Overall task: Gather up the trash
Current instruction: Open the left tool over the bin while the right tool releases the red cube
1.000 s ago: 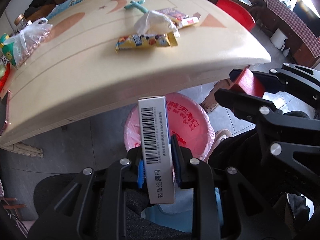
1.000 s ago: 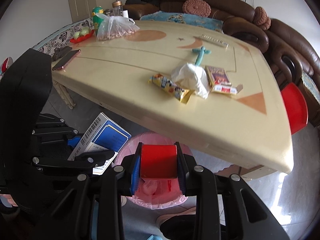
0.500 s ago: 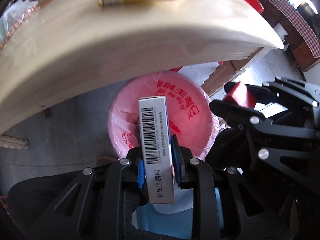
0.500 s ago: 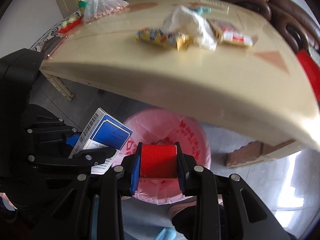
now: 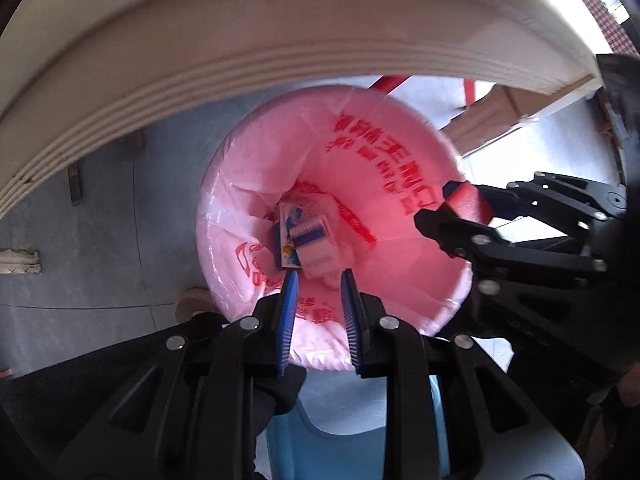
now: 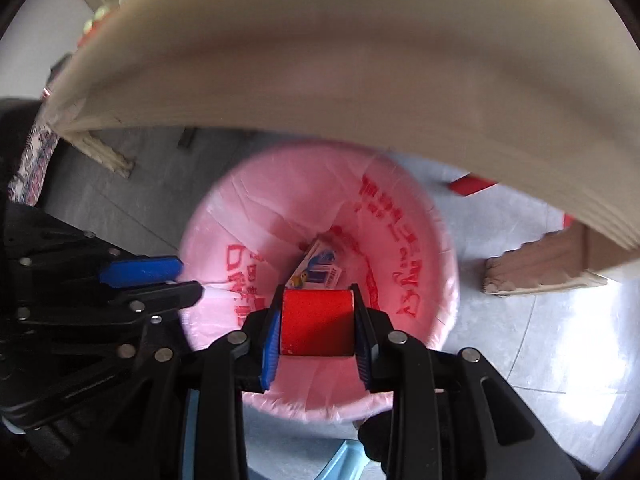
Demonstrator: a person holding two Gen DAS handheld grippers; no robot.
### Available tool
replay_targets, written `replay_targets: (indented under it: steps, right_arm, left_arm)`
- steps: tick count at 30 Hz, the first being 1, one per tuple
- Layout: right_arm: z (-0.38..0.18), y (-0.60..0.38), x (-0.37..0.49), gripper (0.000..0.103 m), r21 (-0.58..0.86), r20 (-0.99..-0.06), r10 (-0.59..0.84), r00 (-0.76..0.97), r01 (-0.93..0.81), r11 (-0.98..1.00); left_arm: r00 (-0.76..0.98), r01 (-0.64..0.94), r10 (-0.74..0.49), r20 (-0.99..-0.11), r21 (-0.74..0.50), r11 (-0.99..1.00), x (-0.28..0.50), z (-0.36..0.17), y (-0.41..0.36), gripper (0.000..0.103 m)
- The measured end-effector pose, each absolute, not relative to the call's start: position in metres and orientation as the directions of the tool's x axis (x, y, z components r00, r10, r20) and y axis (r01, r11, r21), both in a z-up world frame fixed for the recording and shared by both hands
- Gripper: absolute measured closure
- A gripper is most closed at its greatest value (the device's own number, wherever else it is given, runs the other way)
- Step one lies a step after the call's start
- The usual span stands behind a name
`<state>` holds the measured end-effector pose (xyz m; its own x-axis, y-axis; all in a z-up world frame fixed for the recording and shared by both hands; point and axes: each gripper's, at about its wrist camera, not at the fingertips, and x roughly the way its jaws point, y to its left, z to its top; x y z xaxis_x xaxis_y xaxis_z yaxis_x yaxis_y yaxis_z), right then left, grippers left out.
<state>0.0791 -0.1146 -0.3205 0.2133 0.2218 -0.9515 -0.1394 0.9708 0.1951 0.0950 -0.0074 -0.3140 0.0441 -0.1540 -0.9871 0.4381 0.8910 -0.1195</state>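
Left tool: parted narrowly, empty, poised over the pink-lined bin; white-and-blue box lying at the bottom, directly below. Right tool: clamped on a red block, directly above the bin mouth, under the desk edge, nearer for release.

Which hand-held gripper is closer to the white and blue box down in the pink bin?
Left, open just above the box. The right holds the red item over the bin's rim.
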Motion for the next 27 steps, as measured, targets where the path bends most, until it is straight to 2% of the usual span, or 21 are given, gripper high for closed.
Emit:
replay_targets:
  steps: [3, 5, 6, 7, 17, 27]
  right_arm:
    - [-0.344, -0.111, 0.083, 0.071, 0.188, -0.962, 0.214, 0.168, -0.159, 0.969]
    - [-0.350, -0.112, 0.085, 0.063, 0.175, -0.966, 0.200, 0.162, -0.155, 0.972]
    - [-0.351, -0.113, 0.086, 0.053, 0.177, -0.966, 0.201, 0.164, -0.151, 0.972]
    - [-0.352, -0.114, 0.087, 0.050, 0.176, -0.965, 0.200, 0.169, -0.148, 0.973]
    - [-0.356, -0.118, 0.089, 0.050, 0.190, -0.964, 0.211, 0.161, -0.138, 0.972]
    - [-0.335, -0.119, 0.078, 0.050, 0.196, -0.955, 0.222, 0.197, -0.140, 0.970]
  left_arm:
    - [0.024, 0.427, -0.155, -0.988, -0.130, 0.895, 0.101, -0.325, -0.005, 0.080]
    - [0.021, 0.420, -0.140, -0.990, -0.118, 0.900, 0.102, -0.331, -0.004, 0.080]
    - [0.017, 0.414, -0.128, -0.992, -0.110, 0.903, 0.105, -0.335, -0.004, 0.078]
    - [0.013, 0.406, -0.122, -0.992, -0.106, 0.908, 0.106, -0.339, -0.003, 0.077]
    - [0.026, 0.377, -0.117, -0.993, -0.098, 0.921, 0.113, -0.342, 0.001, 0.062]
    - [0.064, 0.387, -0.093, -0.994, -0.061, 0.920, 0.104, -0.325, 0.006, 0.059]
